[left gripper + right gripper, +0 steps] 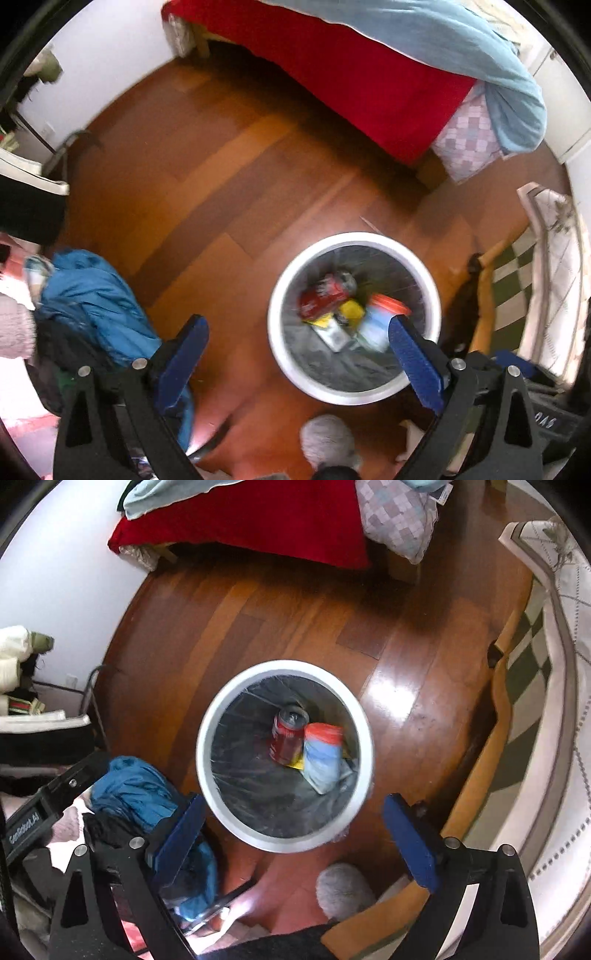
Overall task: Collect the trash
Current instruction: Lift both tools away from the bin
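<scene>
A white round trash bin with a dark liner stands on the wooden floor. Inside lie a red soda can, a blue-and-orange packet and a yellow wrapper. My left gripper hovers open above the bin's near left side, nothing between its blue fingers. My right gripper is also open and empty, held over the bin's near rim.
A bed with a red cover and a pale blue blanket fills the far side. A blue jacket lies at the left. A grey fuzzy slipper is near. A doorway with checkered tiles is right.
</scene>
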A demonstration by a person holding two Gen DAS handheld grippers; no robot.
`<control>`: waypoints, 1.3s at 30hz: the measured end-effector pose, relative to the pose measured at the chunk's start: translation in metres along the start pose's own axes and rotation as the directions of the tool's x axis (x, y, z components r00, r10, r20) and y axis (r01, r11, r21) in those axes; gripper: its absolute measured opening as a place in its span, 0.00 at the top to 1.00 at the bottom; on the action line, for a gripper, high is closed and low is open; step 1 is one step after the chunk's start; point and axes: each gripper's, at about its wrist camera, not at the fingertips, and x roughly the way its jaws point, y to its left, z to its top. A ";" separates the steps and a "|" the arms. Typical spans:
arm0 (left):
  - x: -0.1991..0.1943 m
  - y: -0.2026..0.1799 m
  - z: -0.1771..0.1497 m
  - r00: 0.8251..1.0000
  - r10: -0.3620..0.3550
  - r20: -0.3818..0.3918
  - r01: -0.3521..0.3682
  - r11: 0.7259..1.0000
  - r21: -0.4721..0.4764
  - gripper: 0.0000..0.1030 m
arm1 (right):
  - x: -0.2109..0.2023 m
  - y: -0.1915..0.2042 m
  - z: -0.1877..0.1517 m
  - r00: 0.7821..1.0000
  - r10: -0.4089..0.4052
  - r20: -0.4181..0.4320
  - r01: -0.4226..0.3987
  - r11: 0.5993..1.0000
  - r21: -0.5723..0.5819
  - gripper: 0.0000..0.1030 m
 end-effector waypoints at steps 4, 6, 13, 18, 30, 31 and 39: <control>-0.011 0.001 -0.019 0.998 0.056 0.025 -0.057 0.998 0.031 0.04 | -0.011 0.008 -0.013 0.996 -0.087 0.016 0.088 0.995 -0.049 0.05; -0.017 0.000 -0.027 0.998 0.063 0.030 -0.065 0.997 0.041 0.04 | -0.018 0.010 -0.020 0.993 -0.117 0.025 0.119 0.991 -0.062 0.05; -0.041 -0.002 -0.040 0.995 0.075 0.060 -0.078 0.996 0.053 0.04 | -0.051 0.018 -0.036 0.977 -0.195 0.083 0.202 0.976 -0.083 0.05; -0.064 -0.004 -0.049 0.993 0.076 0.095 -0.083 0.994 0.067 0.04 | -0.077 0.025 -0.045 0.969 -0.210 0.133 0.223 0.970 -0.095 0.05; -0.149 -0.007 -0.091 0.977 0.050 0.206 -0.068 0.994 0.082 0.04 | -0.181 0.036 -0.101 0.950 -0.127 0.285 0.161 0.982 -0.097 0.05; -0.158 -0.008 -0.094 0.975 0.045 0.218 -0.064 0.995 0.082 0.04 | -0.192 0.037 -0.106 0.947 -0.116 0.300 0.152 0.984 -0.098 0.05; -0.235 -0.033 -0.119 0.944 -0.015 0.328 -0.021 0.994 0.106 0.04 | -0.282 0.015 -0.150 0.906 -0.009 0.422 0.015 1.000 -0.010 0.05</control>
